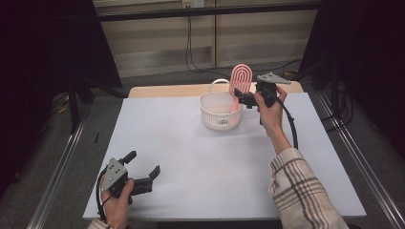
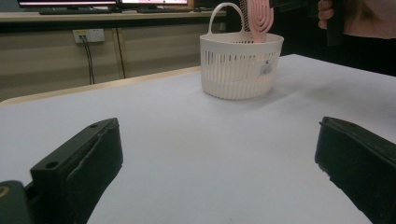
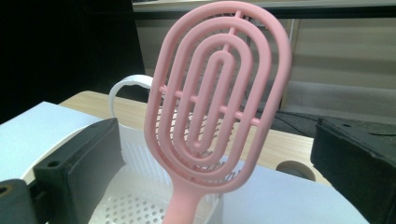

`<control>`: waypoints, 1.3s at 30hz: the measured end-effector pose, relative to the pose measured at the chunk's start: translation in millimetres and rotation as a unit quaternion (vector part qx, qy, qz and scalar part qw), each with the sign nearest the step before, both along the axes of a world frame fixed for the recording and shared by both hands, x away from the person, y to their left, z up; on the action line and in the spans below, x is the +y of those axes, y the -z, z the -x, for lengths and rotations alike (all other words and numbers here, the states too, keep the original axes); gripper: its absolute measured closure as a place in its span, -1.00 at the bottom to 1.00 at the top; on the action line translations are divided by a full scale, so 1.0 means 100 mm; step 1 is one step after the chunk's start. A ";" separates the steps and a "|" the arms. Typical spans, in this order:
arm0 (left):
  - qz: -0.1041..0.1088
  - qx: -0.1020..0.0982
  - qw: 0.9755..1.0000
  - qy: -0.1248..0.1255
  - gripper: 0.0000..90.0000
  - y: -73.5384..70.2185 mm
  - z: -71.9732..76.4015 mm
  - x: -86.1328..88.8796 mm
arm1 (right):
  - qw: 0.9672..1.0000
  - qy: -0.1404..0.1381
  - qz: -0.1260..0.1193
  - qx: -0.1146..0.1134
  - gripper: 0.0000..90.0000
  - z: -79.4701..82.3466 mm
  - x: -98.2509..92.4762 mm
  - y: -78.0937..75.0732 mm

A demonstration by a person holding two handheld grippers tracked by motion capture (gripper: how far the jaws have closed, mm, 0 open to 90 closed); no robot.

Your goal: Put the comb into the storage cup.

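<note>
Looking down from the high view, I can't make out the lower handle of the pink hairbrush (image 1: pixel 240 81): it drops inside the white basket (image 1: pixel 220 111) and the slotted wall hides it. In the left gripper view the top of the brush head is cut off by the frame, and the person's right hand there is only a sliver at the upper edge.

I've got the right gripper (image 1: pixel 244 98) at the basket's right rim, near the far edge of the bench. In the right gripper view its jaws stand spread wide, one on each side of the brush head (image 3: pixel 219 88), and neither pad touches it. The brush stands tilted in the basket, head up above the rim, just beyond the jaws.

My left gripper (image 1: pixel 143 179) sits at the near left corner of the bench, jaws parted with nothing between them, well apart from the basket (image 2: pixel 240 63).
</note>
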State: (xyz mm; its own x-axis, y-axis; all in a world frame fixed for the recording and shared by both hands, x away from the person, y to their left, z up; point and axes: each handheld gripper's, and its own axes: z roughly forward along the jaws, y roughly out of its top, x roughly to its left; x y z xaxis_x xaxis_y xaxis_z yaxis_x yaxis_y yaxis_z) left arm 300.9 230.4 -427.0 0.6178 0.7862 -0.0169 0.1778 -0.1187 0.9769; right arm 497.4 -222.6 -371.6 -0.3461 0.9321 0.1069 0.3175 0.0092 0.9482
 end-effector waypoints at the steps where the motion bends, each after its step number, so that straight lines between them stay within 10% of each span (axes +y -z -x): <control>1: 0.000 0.001 1.000 0.000 -0.98 0.00 0.00 0.00 | 1.000 0.000 -0.003 -0.001 -0.96 0.02 -0.01 0.00; 39: 0.008 -0.007 1.000 -0.013 -0.98 0.00 0.00 0.00 | 0.999 -0.006 0.010 -0.046 -0.99 0.59 -0.16 -0.01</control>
